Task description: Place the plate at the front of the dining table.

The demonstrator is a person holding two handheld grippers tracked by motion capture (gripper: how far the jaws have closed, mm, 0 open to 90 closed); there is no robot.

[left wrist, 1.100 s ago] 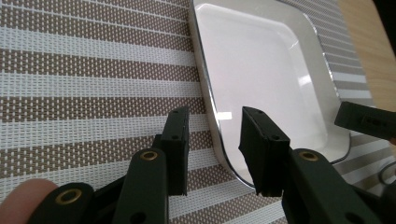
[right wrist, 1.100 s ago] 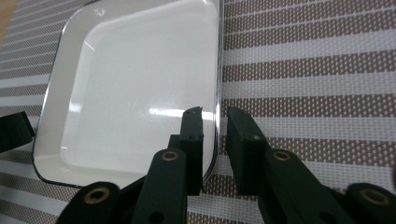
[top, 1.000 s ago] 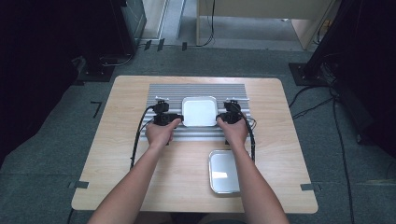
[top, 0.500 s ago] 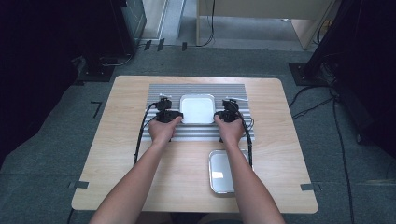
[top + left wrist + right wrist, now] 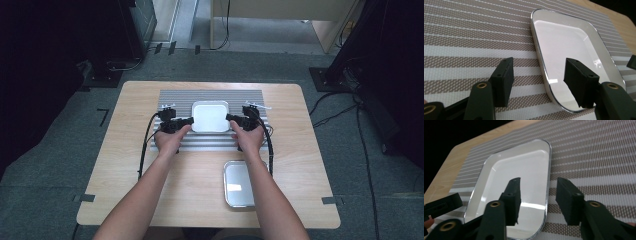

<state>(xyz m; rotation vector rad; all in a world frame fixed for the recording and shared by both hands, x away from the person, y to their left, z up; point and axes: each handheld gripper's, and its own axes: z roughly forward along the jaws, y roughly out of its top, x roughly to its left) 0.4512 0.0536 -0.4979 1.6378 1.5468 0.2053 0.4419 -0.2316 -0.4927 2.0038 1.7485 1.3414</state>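
A shiny square metal tray [image 5: 210, 116] lies flat on the striped placemat [image 5: 175, 97]. My left gripper [image 5: 187, 120] is at its left edge and my right gripper [image 5: 231, 118] at its right edge. In the left gripper view the tray [image 5: 571, 42] has its rim between the jaws of the left gripper [image 5: 539, 62], one over the mat and one over the tray's inside, with neither pad touching it. In the right gripper view the right gripper [image 5: 539, 181] straddles the tray's [image 5: 524, 167] other rim the same way. Both pairs of jaws have just been opening.
A second metal tray [image 5: 239, 183] lies on the bare wooden table [image 5: 125, 165] near the front edge, beside my right forearm. Cables trail from both grippers over the mat. Dark equipment and floor cables surround the table.
Both hands have stayed at the tray's two sides, and the tray lies in nearly the same spot on the mat.
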